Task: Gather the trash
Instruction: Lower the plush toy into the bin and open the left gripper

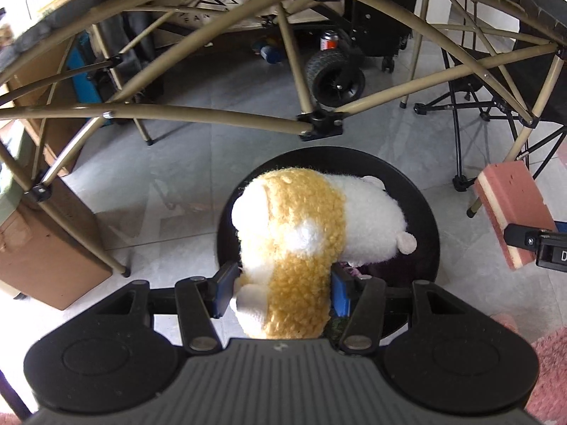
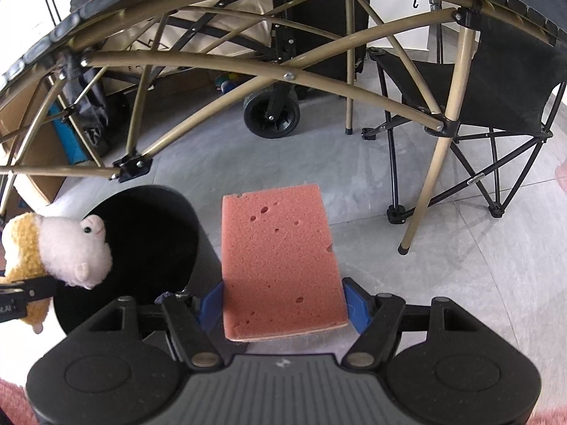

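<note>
My left gripper (image 1: 281, 292) is shut on a white and yellow plush toy (image 1: 304, 233) and holds it over the open black round bin (image 1: 421, 191) on the floor. The toy also shows at the left of the right wrist view (image 2: 60, 248), above the bin (image 2: 177, 212). My right gripper (image 2: 283, 301) is shut on a pink sponge (image 2: 280, 258) and holds it level, to the right of the bin. The sponge also shows in the left wrist view (image 1: 514, 209), held by the right gripper at the right edge.
A folding table's tan metal frame (image 1: 212, 117) spans overhead and ahead, with legs (image 2: 428, 177) reaching the grey tiled floor. A black folding chair (image 2: 496, 88) stands right. A wheeled cart (image 1: 336, 74), a drinks can (image 1: 327, 39) and cardboard boxes (image 1: 46, 248) lie beyond. A pink rug (image 1: 549, 372) is at the near edge.
</note>
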`<state>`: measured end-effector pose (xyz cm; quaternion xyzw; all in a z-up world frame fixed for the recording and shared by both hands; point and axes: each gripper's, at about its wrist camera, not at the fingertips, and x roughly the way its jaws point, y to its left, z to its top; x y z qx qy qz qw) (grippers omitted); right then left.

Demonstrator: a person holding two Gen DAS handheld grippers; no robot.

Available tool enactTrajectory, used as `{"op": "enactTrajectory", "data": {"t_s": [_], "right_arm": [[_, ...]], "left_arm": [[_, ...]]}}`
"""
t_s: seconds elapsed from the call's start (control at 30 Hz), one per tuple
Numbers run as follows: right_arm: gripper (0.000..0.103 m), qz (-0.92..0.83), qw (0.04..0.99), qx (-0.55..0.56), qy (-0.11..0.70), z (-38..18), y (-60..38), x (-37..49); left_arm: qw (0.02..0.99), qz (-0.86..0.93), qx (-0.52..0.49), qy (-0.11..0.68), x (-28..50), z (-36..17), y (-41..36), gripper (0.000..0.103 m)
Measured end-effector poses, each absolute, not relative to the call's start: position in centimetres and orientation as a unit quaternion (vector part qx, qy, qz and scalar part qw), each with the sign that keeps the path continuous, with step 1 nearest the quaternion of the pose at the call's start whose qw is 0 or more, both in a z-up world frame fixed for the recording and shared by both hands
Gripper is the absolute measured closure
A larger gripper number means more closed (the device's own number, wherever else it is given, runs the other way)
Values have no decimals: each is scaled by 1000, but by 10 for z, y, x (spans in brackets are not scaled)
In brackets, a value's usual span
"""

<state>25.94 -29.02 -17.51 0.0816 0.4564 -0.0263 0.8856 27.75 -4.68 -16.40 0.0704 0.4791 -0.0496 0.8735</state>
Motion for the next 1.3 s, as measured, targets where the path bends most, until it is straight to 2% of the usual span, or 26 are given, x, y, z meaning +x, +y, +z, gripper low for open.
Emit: {"op": "enactTrajectory", "data": {"t_s": [0.8,0.9,1.0,1.07,1.1,1.17,1.27,1.3], "right_arm": [[34,-40,883,83,461,-191,-300,290],[34,-39,882,83,461,-191,-300,289],[34,-38,883,82,460,-190,-300,289],[34,-38,883,82,460,-190,-300,288],[34,-38,883,82,460,-190,-300,288],[34,-38,884,82,459,-189,-300,288],[34,-36,884,81,458,-188,-300,288],[34,-36,885,80,458,-188,-299,288]], "left_arm": [[833,-31,29,552,331,-213,-69,50],[832,-33,30,552,331,-213,-72,53],[832,-37,25,554,332,-214,-73,60],[834,-44,24,549,331,-213,-75,60],[836,-47,25,546,330,-211,-76,58],[838,-51,28,543,328,-208,-78,30],[837,-50,32,544,327,-206,-80,8],[835,-50,28,548,327,-206,-79,4]]}}
